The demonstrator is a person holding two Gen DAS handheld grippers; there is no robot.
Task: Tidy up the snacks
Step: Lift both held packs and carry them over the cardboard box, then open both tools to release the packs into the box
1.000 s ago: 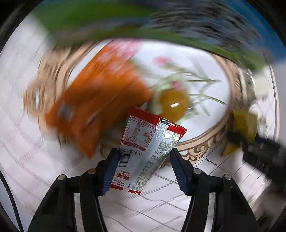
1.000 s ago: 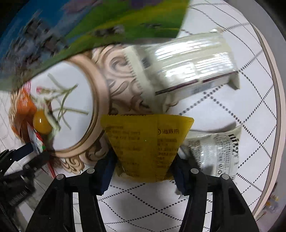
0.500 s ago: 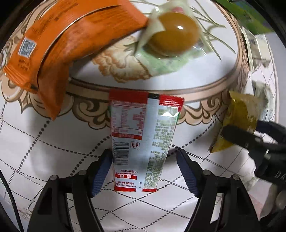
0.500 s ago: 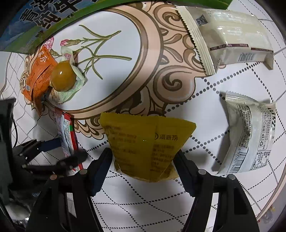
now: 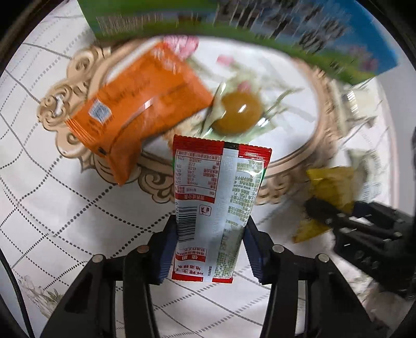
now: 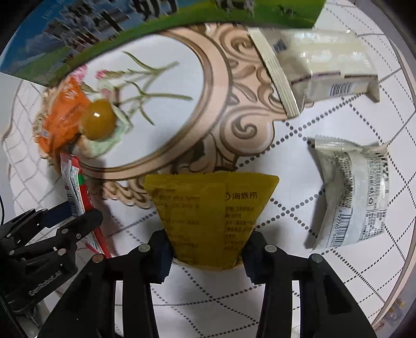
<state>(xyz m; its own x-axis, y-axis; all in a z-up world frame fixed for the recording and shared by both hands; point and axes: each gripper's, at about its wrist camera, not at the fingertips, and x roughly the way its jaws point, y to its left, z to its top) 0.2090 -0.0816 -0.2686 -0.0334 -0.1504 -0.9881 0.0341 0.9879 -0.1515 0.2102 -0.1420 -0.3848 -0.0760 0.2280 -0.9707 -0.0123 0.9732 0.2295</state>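
Both our grippers have just been closing: left gripper [image 5: 208,249] pads clamp the red-and-silver sachet [image 5: 218,205]; right gripper [image 6: 208,256] pads clamp the yellow packet [image 6: 210,218].

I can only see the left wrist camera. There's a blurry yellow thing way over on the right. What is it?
Observer: It's a yellow packet with printed writing. It is pinched between the fingers of the right gripper, which have just been closing on it.
Child: Are there more snacks past it that I can't see properly?
Observer: Yes. A grey-white packet with a barcode lies on the cloth, apart from the yellow one.
Child: Anything else?
Observer: A cream packet lies beyond that, close to the green box.
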